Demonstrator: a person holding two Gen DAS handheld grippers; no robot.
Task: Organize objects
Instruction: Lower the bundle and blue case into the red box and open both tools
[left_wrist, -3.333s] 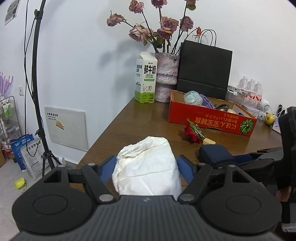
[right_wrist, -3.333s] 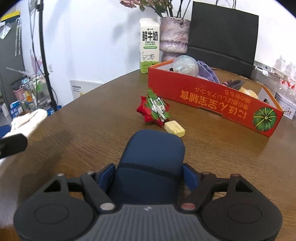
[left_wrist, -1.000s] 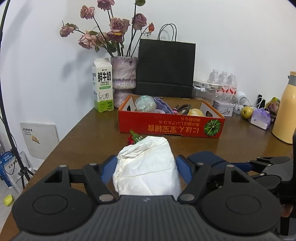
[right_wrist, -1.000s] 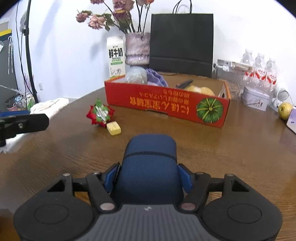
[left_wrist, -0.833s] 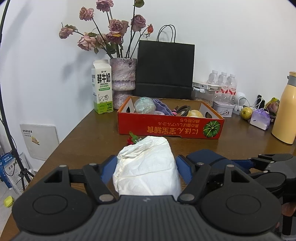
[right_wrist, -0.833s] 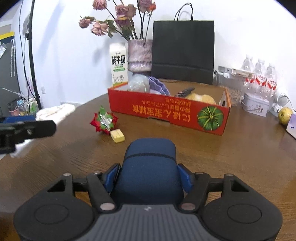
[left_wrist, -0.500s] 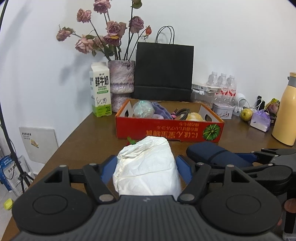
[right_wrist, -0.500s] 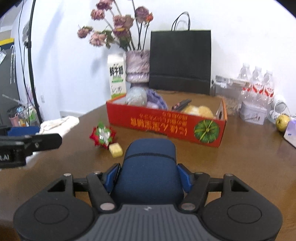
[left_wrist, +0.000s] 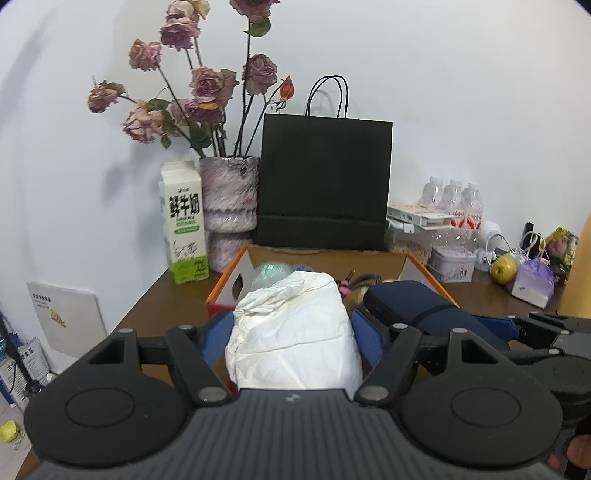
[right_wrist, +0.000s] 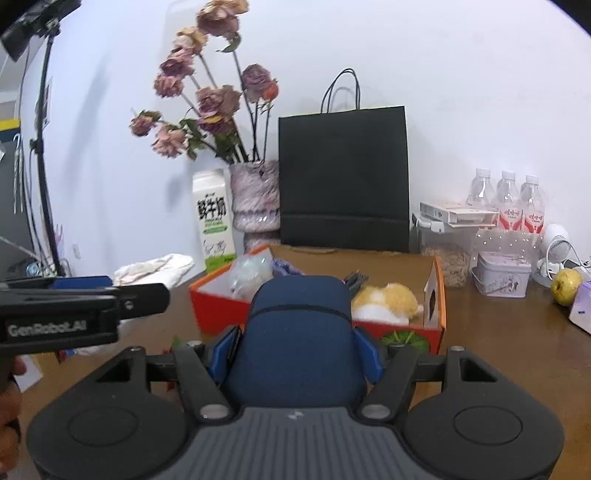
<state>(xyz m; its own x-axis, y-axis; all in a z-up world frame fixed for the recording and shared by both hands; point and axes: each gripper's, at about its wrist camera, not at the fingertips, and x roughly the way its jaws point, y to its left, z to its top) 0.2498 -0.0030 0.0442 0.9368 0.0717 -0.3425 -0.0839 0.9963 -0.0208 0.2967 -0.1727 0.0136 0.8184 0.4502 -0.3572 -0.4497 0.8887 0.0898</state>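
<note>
White bundle (left_wrist: 295, 332) hides my box's (left_wrist: 236, 275) near wall. Blue case (right_wrist: 295, 332) covers box middle. Bottle labels (right_wrist: 513, 216) too small.

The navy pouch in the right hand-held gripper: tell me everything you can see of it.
The navy pouch is a soft, rounded, fabric-looking case, dark blue, with a thin dark seam or zip line curving across its upper part. It lies lengthwise between the blue pads of the right hand-held gripper, which press on both its sides, rounded end pointing away towards the red cardboard box. It looks lifted off the table. The left wrist view shows it beside the white wrapped bundle.
</note>
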